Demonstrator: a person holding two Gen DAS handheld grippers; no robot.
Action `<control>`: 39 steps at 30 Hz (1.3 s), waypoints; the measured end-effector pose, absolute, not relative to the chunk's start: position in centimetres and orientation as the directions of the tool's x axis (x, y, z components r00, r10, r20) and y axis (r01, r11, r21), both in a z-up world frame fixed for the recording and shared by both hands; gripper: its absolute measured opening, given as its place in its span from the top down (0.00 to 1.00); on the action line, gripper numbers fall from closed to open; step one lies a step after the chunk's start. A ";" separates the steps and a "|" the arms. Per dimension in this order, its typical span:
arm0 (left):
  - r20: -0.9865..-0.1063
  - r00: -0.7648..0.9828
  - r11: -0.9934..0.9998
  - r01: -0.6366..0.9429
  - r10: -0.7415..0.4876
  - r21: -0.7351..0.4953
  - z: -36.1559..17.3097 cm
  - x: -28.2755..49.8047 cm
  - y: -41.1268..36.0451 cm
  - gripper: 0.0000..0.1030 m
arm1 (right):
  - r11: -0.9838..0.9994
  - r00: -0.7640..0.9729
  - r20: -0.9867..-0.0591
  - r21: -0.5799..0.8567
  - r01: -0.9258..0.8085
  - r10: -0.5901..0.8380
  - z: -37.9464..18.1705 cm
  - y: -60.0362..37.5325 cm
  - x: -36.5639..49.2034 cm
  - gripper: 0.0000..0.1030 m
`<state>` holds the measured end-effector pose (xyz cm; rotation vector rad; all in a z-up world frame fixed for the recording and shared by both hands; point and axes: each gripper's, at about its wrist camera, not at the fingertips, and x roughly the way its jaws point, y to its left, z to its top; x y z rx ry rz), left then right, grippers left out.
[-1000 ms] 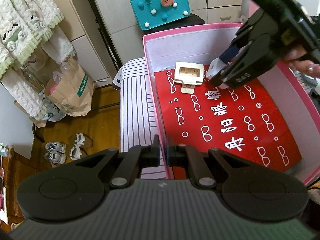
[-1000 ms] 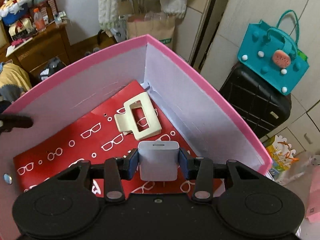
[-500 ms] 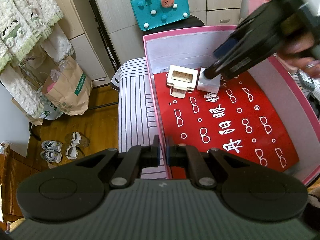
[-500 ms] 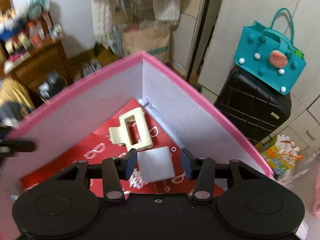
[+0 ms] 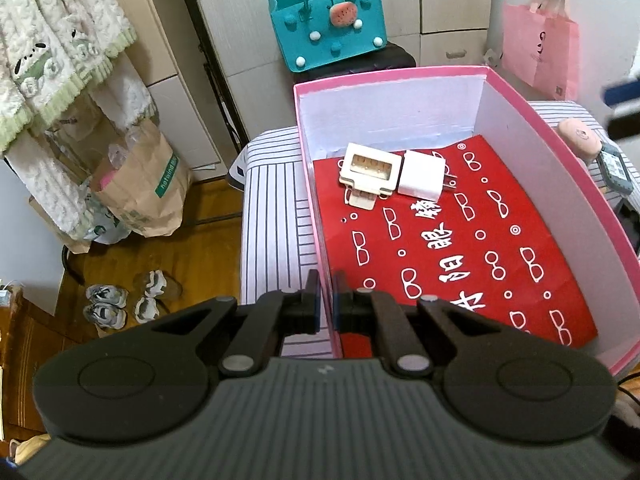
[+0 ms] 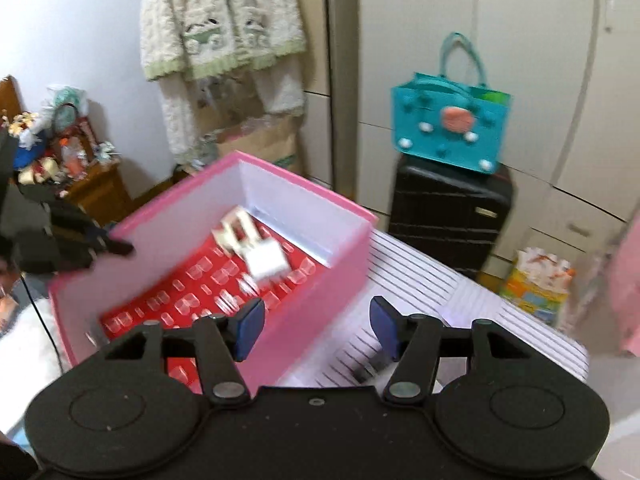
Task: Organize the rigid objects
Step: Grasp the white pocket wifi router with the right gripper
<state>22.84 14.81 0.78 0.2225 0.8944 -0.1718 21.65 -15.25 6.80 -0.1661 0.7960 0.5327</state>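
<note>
A pink box (image 5: pixel 536 112) with a red patterned lining stands on a striped cloth. Inside at its far left lie a cream hair claw clip (image 5: pixel 370 172) and a white plug adapter (image 5: pixel 422 180), touching side by side. Both show blurred in the right wrist view, the clip (image 6: pixel 236 232) and the adapter (image 6: pixel 266 260). My left gripper (image 5: pixel 326 306) is shut on the box's near left wall. My right gripper (image 6: pixel 316 326) is open and empty, above the box's right wall and the cloth; its blurred tip shows at the left wrist view's right edge (image 5: pixel 624 108).
A pink oval case (image 5: pixel 580 142) and a grey remote (image 5: pixel 616 170) lie on the striped cloth (image 5: pixel 272 220) right of the box. A teal bag (image 5: pixel 328 24) sits on a black suitcase (image 6: pixel 448 220) behind. A paper bag (image 5: pixel 140 188) and shoes (image 5: pixel 124 300) are on the floor at left.
My right gripper let go of the white adapter beside the clip, opened, and pulled back up and to the right out of the box. The left gripper kept its hold on the wall.
</note>
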 end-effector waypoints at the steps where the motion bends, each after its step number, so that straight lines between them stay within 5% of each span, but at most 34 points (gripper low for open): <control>1: -0.786 0.616 0.964 0.237 -0.054 0.120 0.8 22.8 14.8 0.95 | 0.861 0.578 -0.718 0.057 -0.505 0.387 6.4 -16.1 21.4 0.38; 11: -0.764 0.645 0.948 0.251 -0.012 0.197 0.4 21.7 13.8 0.96 | 0.893 0.522 -0.761 0.164 -0.420 0.385 0.5 -20.2 20.6 0.37; 27: -0.763 0.646 0.944 0.264 -0.021 0.198 0.4 21.6 13.7 0.95 | 0.924 0.567 -0.749 0.158 -0.348 0.342 -4.7 -18.9 22.6 0.14; 39: -0.761 0.646 0.947 0.278 -0.060 0.161 0.5 21.6 14.6 0.94 | 0.957 0.643 -0.743 -0.011 -0.290 0.186 -6.7 -16.0 24.1 0.08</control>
